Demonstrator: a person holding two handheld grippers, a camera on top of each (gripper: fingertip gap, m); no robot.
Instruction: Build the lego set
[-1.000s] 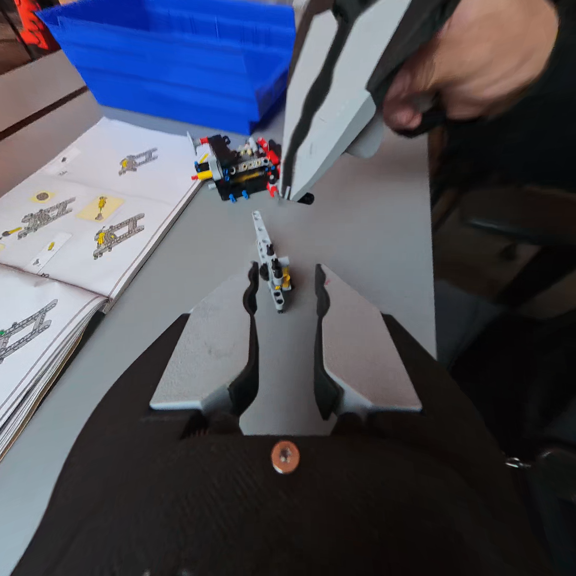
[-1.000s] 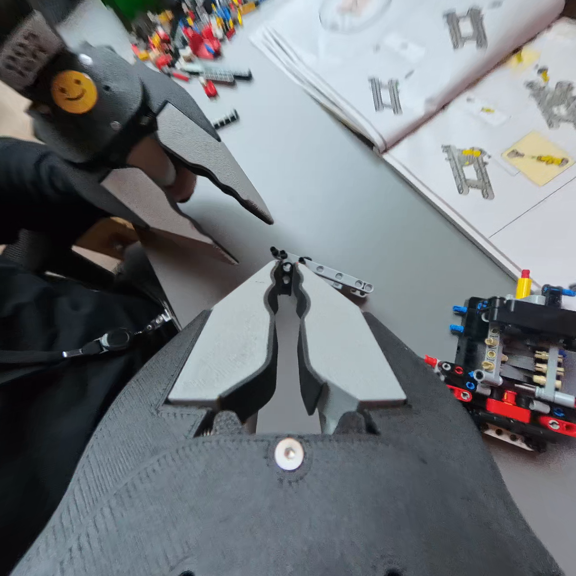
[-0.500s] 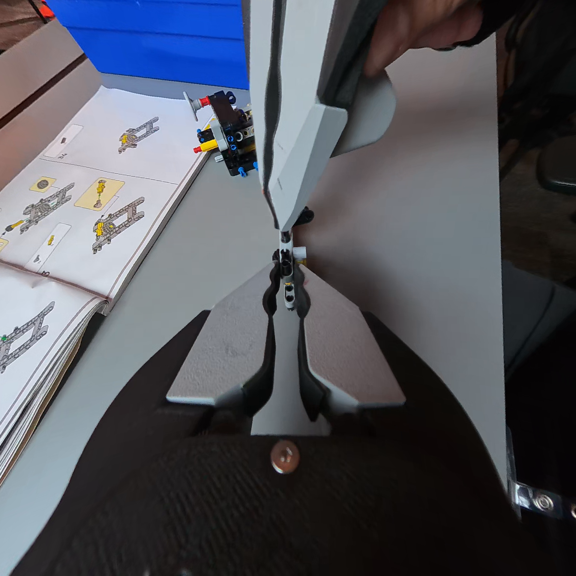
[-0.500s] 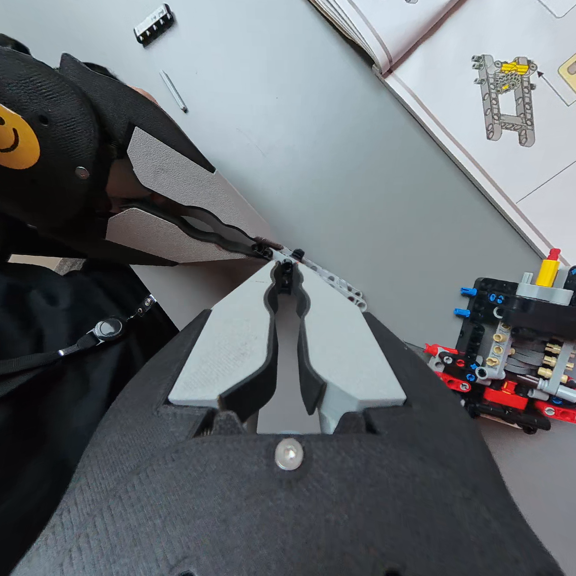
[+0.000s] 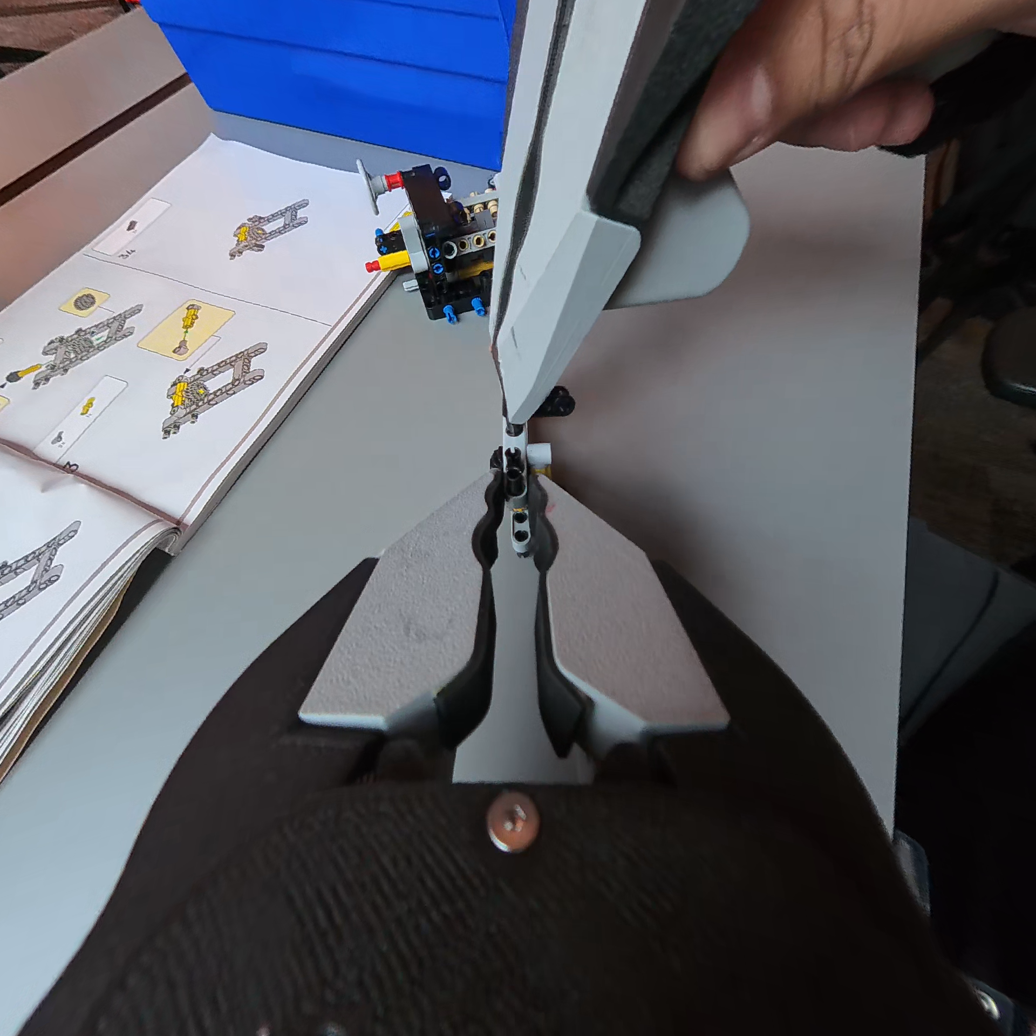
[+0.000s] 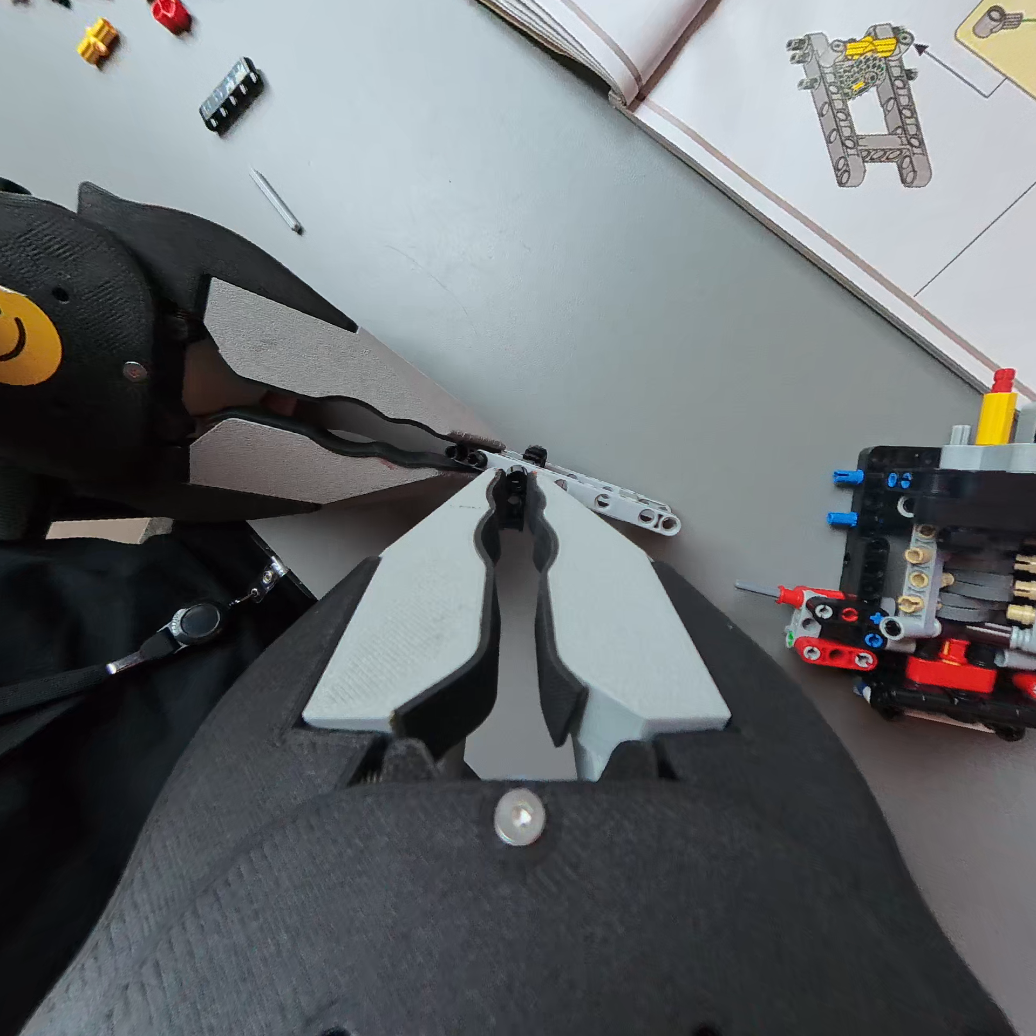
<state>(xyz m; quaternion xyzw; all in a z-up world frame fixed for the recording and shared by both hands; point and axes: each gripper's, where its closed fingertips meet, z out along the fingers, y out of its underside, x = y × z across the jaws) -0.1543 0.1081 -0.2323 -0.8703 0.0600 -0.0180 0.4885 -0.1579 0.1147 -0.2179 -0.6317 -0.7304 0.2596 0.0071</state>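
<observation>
My left gripper (image 5: 516,488) is shut on a light grey beam (image 5: 518,521) with black pins and a small yellow part, holding it near one end just above the grey table (image 5: 729,448). My right gripper (image 6: 514,483) is shut on a small black pin (image 6: 514,496) and presses its tip against the beam (image 6: 611,499) right beside the left gripper (image 6: 465,455). In the left wrist view the right gripper (image 5: 509,416) comes down from above onto the beam's far end, held by a hand (image 5: 829,73).
A partly built black, red and grey model (image 5: 448,241) (image 6: 942,588) stands on the table beside the open instruction book (image 5: 168,336) (image 6: 841,168). A blue bin (image 5: 336,67) is behind. A black toothed piece (image 6: 232,95), a thin grey axle (image 6: 277,202) and small loose parts lie farther off. The tips of both grippers are at nearly the same place. From either gripper's tips it is about 25 centimeters to the black toothed piece (image 6: 232,95).
A second ago my left gripper was open around the beam lying on the table; it has shut on it. My right gripper has come in with the black pin against the beam.
</observation>
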